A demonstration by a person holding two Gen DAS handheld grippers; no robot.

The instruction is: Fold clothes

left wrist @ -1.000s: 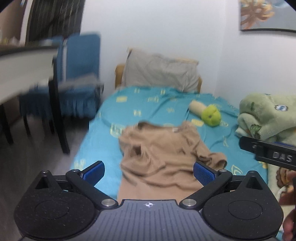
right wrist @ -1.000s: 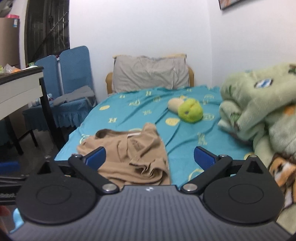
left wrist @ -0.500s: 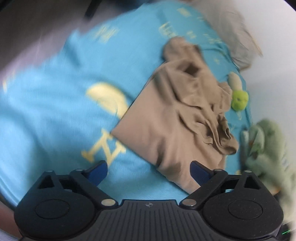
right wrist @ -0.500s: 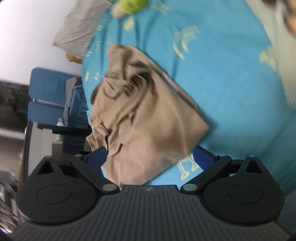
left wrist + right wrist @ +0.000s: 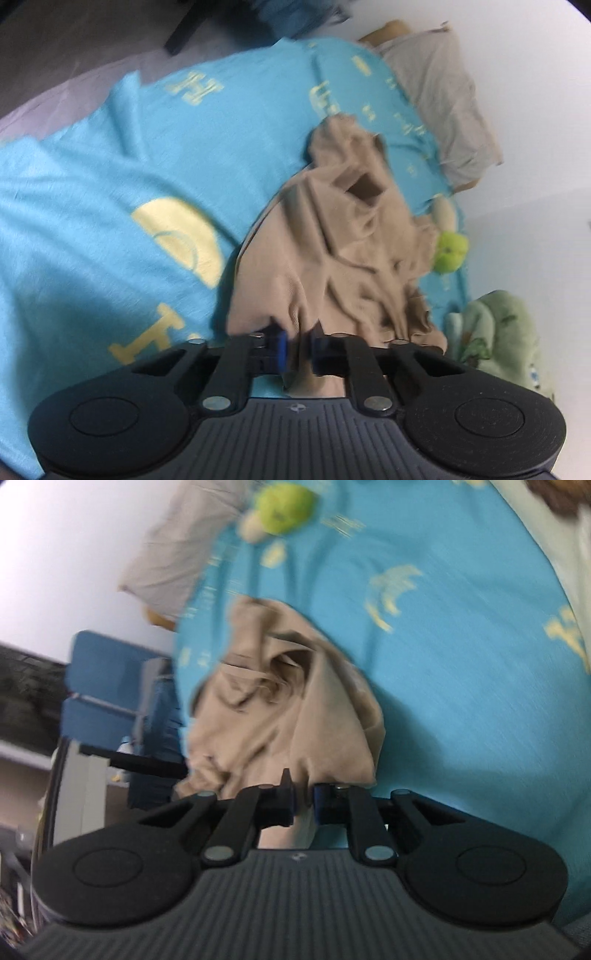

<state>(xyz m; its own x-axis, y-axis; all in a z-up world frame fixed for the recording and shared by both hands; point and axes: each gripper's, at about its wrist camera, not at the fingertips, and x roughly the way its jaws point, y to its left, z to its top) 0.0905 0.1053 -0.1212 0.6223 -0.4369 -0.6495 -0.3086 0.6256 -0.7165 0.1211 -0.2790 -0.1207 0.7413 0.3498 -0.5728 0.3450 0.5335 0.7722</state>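
Observation:
A crumpled tan shirt lies on the turquoise bed sheet. My left gripper is shut on the shirt's near hem, cloth bunched between the blue pads. The shirt also shows in the right wrist view. My right gripper is shut on another part of the near hem, with fabric pinched between its fingers. Both views are tilted and blurred by motion.
A green plush toy lies beyond the shirt, and a grey pillow sits at the bed's head. A green blanket is piled at the right. A blue chair and a table stand beside the bed.
Both grippers were open above the bed. They have dropped to the shirt's near edge and shut on it. The cloth now bunches at both sets of fingers.

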